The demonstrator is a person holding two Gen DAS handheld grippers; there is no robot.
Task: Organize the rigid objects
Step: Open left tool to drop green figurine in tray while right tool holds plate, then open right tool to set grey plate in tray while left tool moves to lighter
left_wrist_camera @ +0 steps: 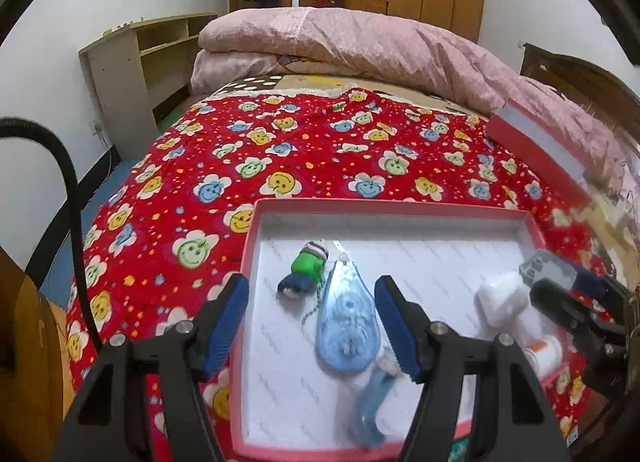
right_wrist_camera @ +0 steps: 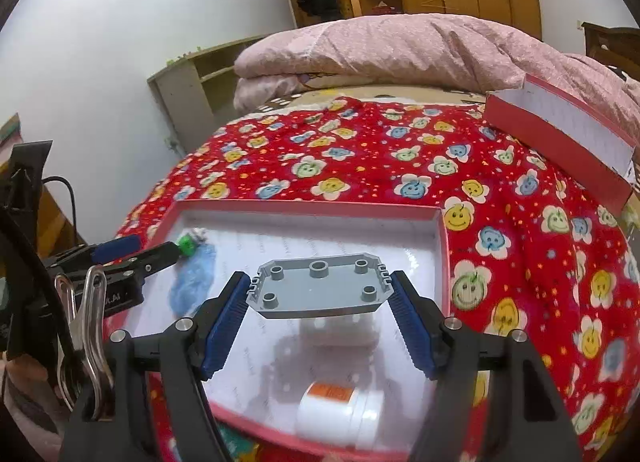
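A pink-rimmed open box (left_wrist_camera: 256, 246) with a white floor lies on the bed. In it are a blue teardrop correction-tape dispenser (left_wrist_camera: 346, 326), a small green doll figure (left_wrist_camera: 306, 268), a white block (left_wrist_camera: 502, 300) and a white pill bottle with an orange label (right_wrist_camera: 340, 412). My left gripper (left_wrist_camera: 314, 322) is open and empty, its fingers either side of the dispenser, above it. My right gripper (right_wrist_camera: 320, 292) is shut on a grey studded plate (right_wrist_camera: 318, 288), held above the box (right_wrist_camera: 440, 246). The right gripper also shows in the left wrist view (left_wrist_camera: 560, 286).
The bed has a red smiley-flower cover (left_wrist_camera: 320, 150) and a folded pink quilt (left_wrist_camera: 360, 46) at the far end. The box lid (right_wrist_camera: 568, 142) lies at the right. A wooden shelf unit (left_wrist_camera: 136, 62) stands by the left wall.
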